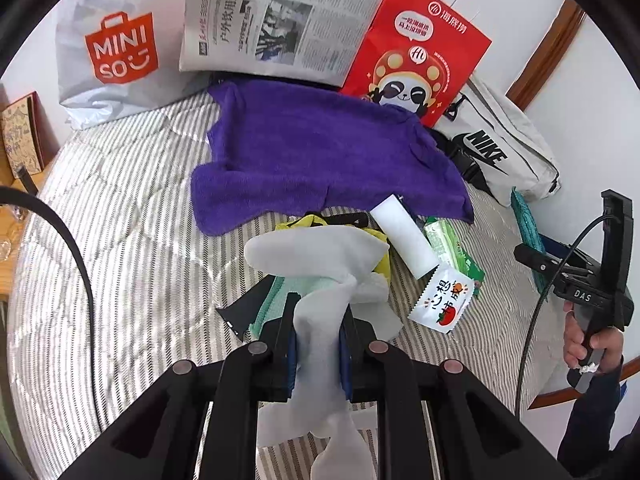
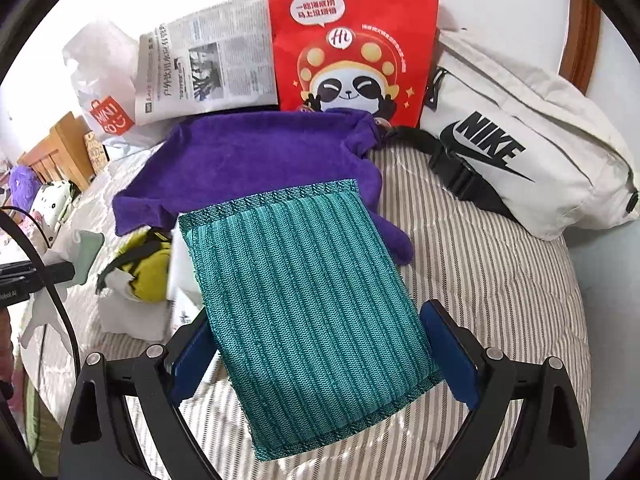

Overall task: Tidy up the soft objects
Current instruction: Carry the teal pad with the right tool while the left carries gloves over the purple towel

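Observation:
My left gripper (image 1: 320, 320) is shut on a pale grey sock (image 1: 320, 256), which bunches up ahead of the pads and hangs down behind them. Under it lie a mint cloth (image 1: 280, 288) and a yellow item (image 1: 304, 222). A purple towel (image 1: 320, 148) is spread on the bed further back. My right gripper (image 2: 316, 316) has its jaws wide, and both blue pads press the sides of a ribbed teal sponge pad (image 2: 304, 280). The pad is held off the striped quilt (image 2: 480, 264), in front of the purple towel (image 2: 256, 152). The left wrist view shows this gripper (image 1: 536, 256) at the far right in a person's hand.
A white foam block (image 1: 404, 236), a green wipes pack (image 1: 452, 248) and a snack packet (image 1: 444, 300) lie by the sock. Against the wall stand a Miniso bag (image 1: 112, 52), a newspaper (image 1: 276, 24) and a red paper bag (image 2: 352, 40). A white Nike bag (image 2: 520, 148) lies at the right.

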